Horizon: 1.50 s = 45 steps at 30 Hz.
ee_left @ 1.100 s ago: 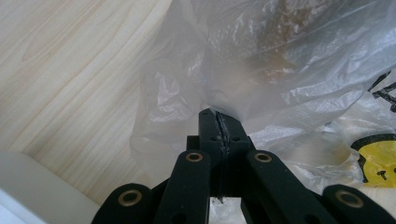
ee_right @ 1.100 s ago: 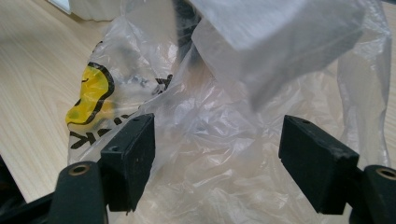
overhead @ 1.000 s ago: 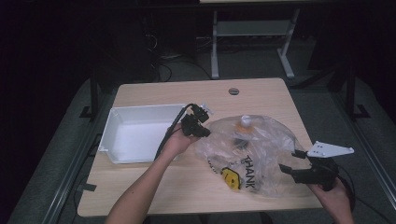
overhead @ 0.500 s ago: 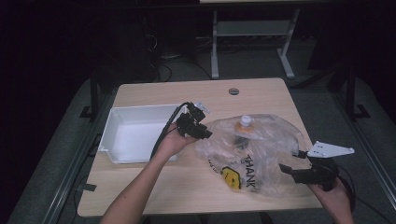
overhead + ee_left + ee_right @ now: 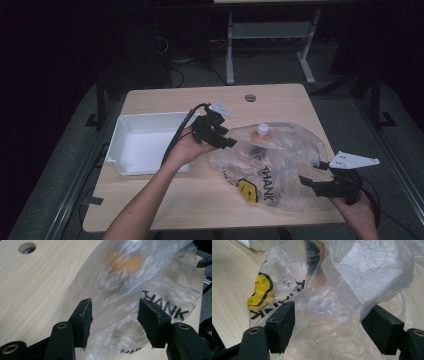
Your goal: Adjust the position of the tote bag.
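A clear plastic bag (image 5: 280,165) printed with a yellow smiley and "THANK" lies crumpled on the wooden table (image 5: 200,100). Inside it stands a bottle with an orange cap (image 5: 261,134). My left gripper (image 5: 226,137) is at the bag's left edge. In the left gripper view it (image 5: 113,307) is open, with bag film (image 5: 130,282) running between the jaws and the orange cap (image 5: 125,261) blurred beyond. My right gripper (image 5: 310,174) is at the bag's right edge. In its own view it (image 5: 332,312) is open wide, with loose bag film (image 5: 352,277) between the jaws.
A white rectangular tray (image 5: 140,145) sits on the table's left side, just behind the left hand. A cable hole (image 5: 250,97) is near the far edge. Dark floor and a desk frame (image 5: 270,35) lie beyond the table.
The left gripper has shifted slightly right onto the bag's left edge. The right hand and its gripper have stayed put.
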### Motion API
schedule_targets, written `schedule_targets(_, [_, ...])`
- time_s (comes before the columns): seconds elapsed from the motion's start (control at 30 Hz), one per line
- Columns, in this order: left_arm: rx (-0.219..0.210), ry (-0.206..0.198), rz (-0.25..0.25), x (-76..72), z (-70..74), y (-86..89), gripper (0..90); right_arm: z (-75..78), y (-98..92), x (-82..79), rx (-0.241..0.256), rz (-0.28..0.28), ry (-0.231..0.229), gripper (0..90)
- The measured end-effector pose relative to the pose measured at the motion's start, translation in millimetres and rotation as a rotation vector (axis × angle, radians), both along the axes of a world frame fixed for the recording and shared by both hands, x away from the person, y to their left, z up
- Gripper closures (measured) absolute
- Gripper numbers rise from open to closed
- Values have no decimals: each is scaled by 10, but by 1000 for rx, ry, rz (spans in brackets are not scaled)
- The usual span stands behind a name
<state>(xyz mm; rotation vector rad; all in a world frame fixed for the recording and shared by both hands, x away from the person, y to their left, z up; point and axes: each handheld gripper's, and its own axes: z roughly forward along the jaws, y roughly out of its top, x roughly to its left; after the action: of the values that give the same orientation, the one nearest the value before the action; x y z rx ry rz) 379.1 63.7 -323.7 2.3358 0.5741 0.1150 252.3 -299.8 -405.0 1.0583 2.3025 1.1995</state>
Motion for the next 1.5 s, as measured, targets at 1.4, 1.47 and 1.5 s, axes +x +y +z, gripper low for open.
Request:
schedule_targets(1.4, [36, 34, -78, 182, -195, -528, 746, 10, -75, -8, 11, -13, -10, 266])
schedule_targets(1.47, [42, 25, -82, 187, -181, -505, 804, 8, -76, -8, 15, -15, -7, 266])
schedule_targets(1.5, [35, 26, -77, 184, -179, -496, 822, 6, -76, -7, 16, -14, -7, 266])
